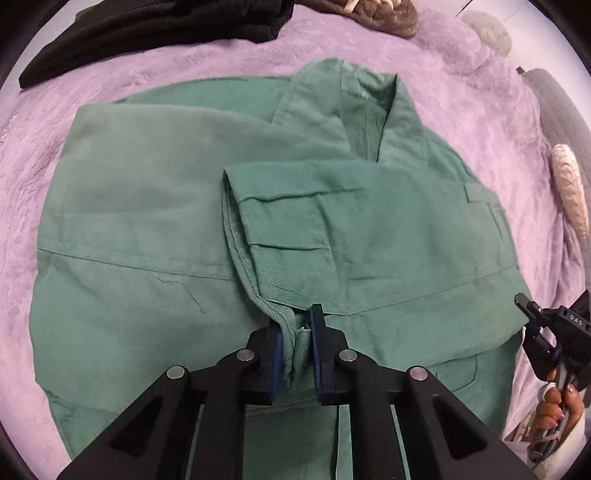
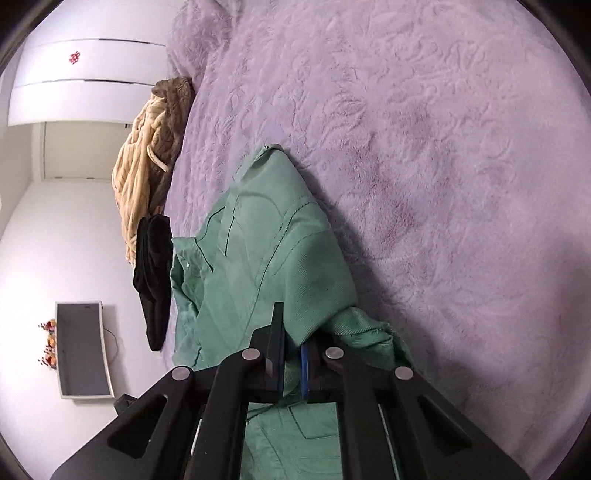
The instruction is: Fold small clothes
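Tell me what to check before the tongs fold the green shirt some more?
1. Left tongs pinching a shirt fold: ok.
2. Right tongs shut on green cloth: ok.
3. Sleeve folded across the front: ok.
4. Collar flat: not ok, it stands up.
5. Blanket beside the shirt bare: ok.
6. Black clothes clear of the shirt: ok.

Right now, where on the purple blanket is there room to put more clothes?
Bare purple blanket stretches wide beside the green jacket, on its side away from the black clothes. The other side is crowded: black clothes and a beige knit crowd that edge.
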`<state>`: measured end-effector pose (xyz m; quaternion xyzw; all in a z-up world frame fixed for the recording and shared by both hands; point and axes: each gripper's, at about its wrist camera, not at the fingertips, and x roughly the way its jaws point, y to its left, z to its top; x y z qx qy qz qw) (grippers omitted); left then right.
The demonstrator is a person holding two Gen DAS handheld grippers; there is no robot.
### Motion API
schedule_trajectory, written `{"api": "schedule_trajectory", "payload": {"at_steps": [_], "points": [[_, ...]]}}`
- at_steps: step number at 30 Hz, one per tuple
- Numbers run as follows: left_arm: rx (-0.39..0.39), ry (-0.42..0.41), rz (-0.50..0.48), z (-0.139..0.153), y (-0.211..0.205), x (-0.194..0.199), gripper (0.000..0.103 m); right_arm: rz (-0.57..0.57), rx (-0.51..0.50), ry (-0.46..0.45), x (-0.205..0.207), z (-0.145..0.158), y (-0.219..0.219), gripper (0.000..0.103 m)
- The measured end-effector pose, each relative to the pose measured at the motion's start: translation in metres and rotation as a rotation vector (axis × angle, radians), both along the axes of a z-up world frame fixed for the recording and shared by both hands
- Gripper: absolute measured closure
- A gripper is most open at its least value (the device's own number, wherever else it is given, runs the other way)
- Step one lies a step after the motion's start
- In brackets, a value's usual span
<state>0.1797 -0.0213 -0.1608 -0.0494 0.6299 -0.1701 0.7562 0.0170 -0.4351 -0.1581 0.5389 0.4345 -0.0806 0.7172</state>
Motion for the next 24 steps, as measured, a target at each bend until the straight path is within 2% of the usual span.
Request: {"api": "schedule_trajectory", "payload": {"at_steps": [4,7,8,9,10,11,12,13,17,19,22,24], "points": [[-0.011,0.008,-0.022,-0.008,0.007,0.000,0.088,0.109,-0.115,0.112,-0.006,-0.023,0.005,0.096],[0.004,0.009,-0.027,-0.016,0.007,-0.002,0.088,0.087,-0.095,0.108,-0.019,-0.028,0.003,0.095],[-0.003,0.012,-0.019,-0.016,0.010,-0.001,0.087,0.088,-0.097,0.112,-0.022,-0.027,0.003,0.090],[0.001,0.009,-0.010,-0.014,0.012,-0.001,0.081,0.093,-0.096,0.117,-0.023,-0.025,0.002,0.087],[0.036,-0.003,-0.002,-0.011,0.014,-0.002,0.077,0.100,-0.098,0.125,-0.026,-0.023,0.001,0.085],[0.089,-0.025,0.005,-0.008,0.017,-0.003,0.065,0.108,-0.103,0.134,-0.029,-0.021,0.000,0.082],[0.145,-0.049,0.013,-0.006,0.020,-0.004,0.044,0.117,-0.117,0.145,-0.032,-0.017,0.000,0.078],[0.181,-0.067,0.023,-0.003,0.024,-0.005,0.037,0.126,-0.139,0.153,-0.036,-0.011,0.000,0.077],[0.192,-0.076,0.062,0.009,0.047,-0.007,0.036,0.161,-0.304,0.115,-0.035,0.029,0.006,0.076],[0.188,-0.096,0.076,0.017,0.053,-0.007,0.036,0.184,-0.351,0.084,-0.024,0.042,0.005,0.076],[0.173,-0.129,0.081,0.025,0.048,-0.004,0.036,0.206,-0.358,0.070,0.010,0.041,0.000,0.076],[0.175,-0.140,0.064,0.024,0.030,-0.001,0.036,0.236,-0.378,0.064,0.037,0.035,0.001,0.076]]}}
